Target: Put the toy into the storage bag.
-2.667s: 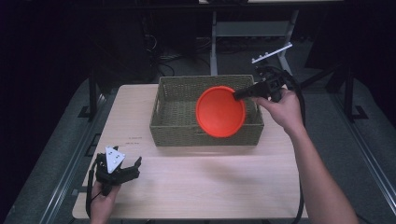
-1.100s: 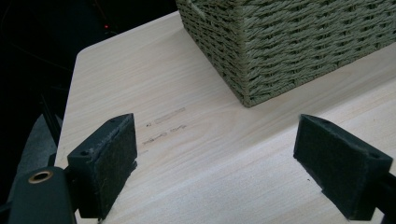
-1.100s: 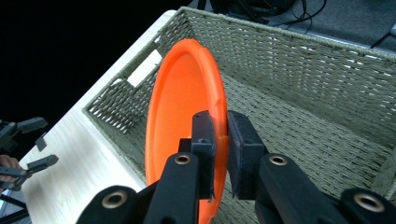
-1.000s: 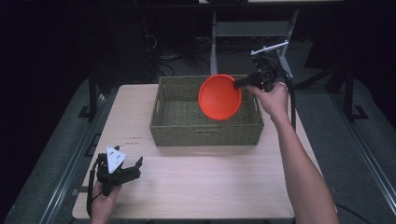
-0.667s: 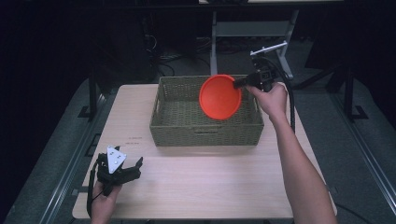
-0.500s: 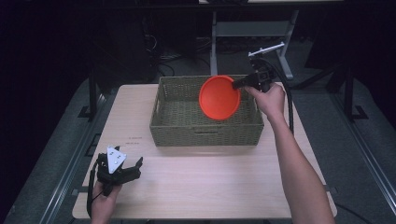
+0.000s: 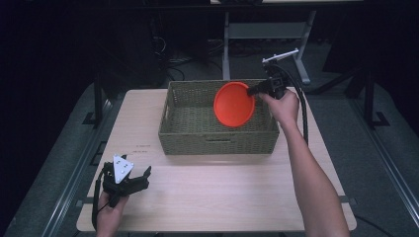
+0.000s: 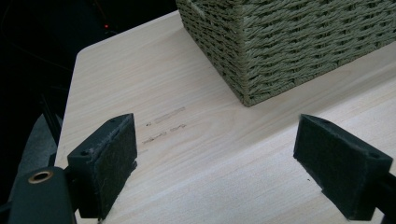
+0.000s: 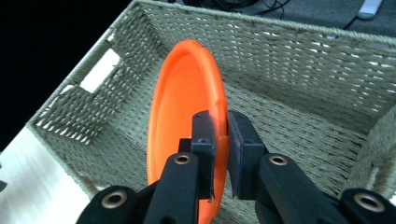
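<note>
**Orange plate held on edge over the basket**

Since the earliest frame the orange plate has gone from the basket's near right part, over its front wall, to a spot farther back above the interior, and the right hand has travelled toward the far right corner with it. Over the last half second the change is barely visible.

In the high view the right claw reaches in from the basket's right side, its cable looping down past the forearm. The right gripper view shows its two jaws nearly closed, pinching the plate's rim between them. The plate stands on edge, tilted, above the woven floor of the basket, with its hollow side turned toward the wall that has a handle cut-out. Whether its lower edge touches the basket floor cannot be told.

The left claw sits low at the near left corner of the surface, well apart from the basket. In the left gripper view its jaws stand wide apart with only bare wood between them; a corner of the basket lies ahead.
</note>
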Demonstrator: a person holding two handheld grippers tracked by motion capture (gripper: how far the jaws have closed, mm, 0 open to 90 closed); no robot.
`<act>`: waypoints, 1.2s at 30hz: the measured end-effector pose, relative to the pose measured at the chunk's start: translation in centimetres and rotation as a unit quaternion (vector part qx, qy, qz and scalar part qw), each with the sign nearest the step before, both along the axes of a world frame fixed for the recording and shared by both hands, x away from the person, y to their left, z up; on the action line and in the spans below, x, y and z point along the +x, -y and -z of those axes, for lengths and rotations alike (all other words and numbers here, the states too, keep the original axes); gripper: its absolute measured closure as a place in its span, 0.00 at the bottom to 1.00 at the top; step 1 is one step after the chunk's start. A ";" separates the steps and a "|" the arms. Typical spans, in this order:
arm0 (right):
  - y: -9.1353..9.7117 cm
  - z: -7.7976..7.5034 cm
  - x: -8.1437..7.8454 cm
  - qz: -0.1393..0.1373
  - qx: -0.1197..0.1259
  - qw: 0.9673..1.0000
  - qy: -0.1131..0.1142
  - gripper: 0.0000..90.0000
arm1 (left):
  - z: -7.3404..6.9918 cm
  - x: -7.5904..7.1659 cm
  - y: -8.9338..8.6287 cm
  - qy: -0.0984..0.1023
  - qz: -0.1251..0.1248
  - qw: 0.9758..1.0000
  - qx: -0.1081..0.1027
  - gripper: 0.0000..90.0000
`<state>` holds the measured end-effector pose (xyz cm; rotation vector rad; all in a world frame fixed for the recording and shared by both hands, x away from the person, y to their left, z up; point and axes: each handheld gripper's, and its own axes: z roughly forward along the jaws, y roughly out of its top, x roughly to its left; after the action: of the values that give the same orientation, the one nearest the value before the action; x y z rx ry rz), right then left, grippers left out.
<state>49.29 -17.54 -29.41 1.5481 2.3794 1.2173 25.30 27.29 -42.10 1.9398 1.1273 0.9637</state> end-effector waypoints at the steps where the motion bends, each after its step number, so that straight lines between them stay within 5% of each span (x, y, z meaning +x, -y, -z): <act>1: 0.0 0.0 0.0 0.000 0.000 1.000 0.000 0.91 | 0.0 0.0 0.0 0.000 0.000 1.000 0.000 0.14; 9: -0.1 1.8 0.4 0.005 0.014 1.000 -0.014 0.90 | 0.0 0.1 -0.1 0.001 -0.002 1.000 -0.002 0.14; 36: -1.9 5.4 1.2 0.000 -0.005 0.999 -0.045 0.90 | 0.0 0.0 -0.2 0.001 -0.004 1.000 -0.007 0.14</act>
<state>50.53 -15.62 -34.86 1.6331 2.4364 1.1578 25.32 27.46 -42.08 1.9245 1.1370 0.9601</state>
